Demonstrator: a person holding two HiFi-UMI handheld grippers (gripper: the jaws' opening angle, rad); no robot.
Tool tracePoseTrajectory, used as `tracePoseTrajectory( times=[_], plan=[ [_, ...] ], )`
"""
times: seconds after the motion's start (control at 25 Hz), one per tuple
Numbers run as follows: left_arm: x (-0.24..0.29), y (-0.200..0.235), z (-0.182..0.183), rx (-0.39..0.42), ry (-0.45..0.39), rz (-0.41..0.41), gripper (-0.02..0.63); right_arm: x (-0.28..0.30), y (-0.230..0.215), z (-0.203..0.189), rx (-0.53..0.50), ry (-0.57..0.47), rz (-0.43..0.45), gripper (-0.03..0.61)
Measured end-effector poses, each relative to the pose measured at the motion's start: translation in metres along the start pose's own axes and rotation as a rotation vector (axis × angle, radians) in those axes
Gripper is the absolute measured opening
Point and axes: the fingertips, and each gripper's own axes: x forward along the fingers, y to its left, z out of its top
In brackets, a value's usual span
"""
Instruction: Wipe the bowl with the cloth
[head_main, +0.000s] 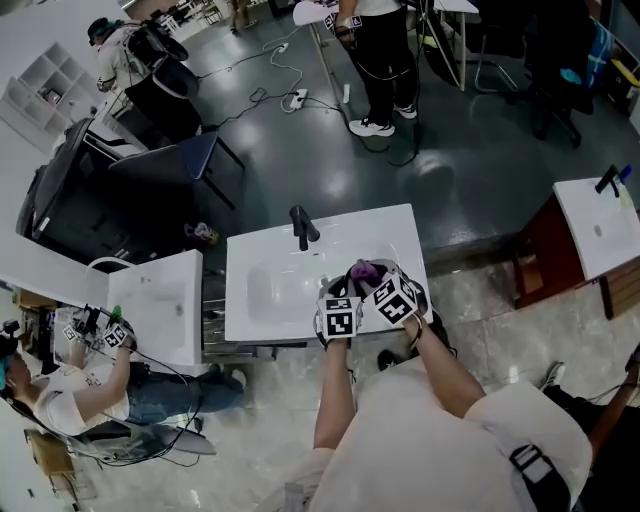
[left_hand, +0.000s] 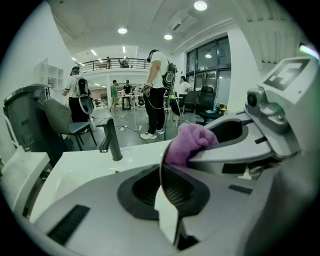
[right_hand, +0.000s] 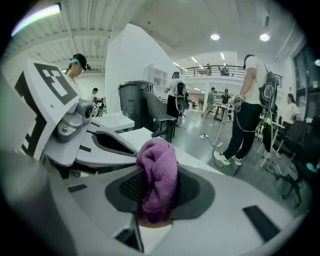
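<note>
Both grippers meet over the right part of the white sink counter (head_main: 400, 235). My left gripper (left_hand: 162, 187) is shut on the thin rim of the bowl (left_hand: 161, 172), which shows edge-on between its jaws. My right gripper (right_hand: 157, 192) is shut on a bunched purple cloth (right_hand: 157, 172), and a brownish bit of the bowl (right_hand: 152, 221) shows just under it. The cloth (left_hand: 192, 142) presses against the bowl's far side. In the head view the cloth (head_main: 364, 270) peeks out above the two marker cubes, and the bowl is mostly hidden by the grippers.
A dark faucet (head_main: 302, 228) stands behind the sink basin (head_main: 275, 285), left of the grippers. A second white counter (head_main: 160, 300) is further left, where another person (head_main: 90, 385) sits. People stand on the grey floor behind, and a chair (head_main: 190, 155) is at the back left.
</note>
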Motion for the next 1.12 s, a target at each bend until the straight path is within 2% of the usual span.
tracePoseTrajectory(
  times=[0.24, 0.52, 0.8, 1.12],
  plan=[
    [0.006, 0.007, 0.003, -0.038, -0.018, 0.022, 0.015, 0.003, -0.012, 0.004, 0.006, -0.020, -0.030, 0.121],
    [0.002, 0.021, 0.011, -0.068, -0.048, 0.070, 0.015, 0.005, -0.016, 0.000, -0.028, 0.008, -0.024, 0.124],
    [0.003, 0.032, 0.011, -0.084, -0.071, 0.119, 0.017, 0.013, -0.008, -0.014, -0.065, 0.090, 0.017, 0.123],
    [0.006, 0.033, 0.007, -0.105, -0.057, 0.137, 0.021, 0.026, 0.027, -0.032, -0.122, 0.175, 0.133, 0.117]
  ],
)
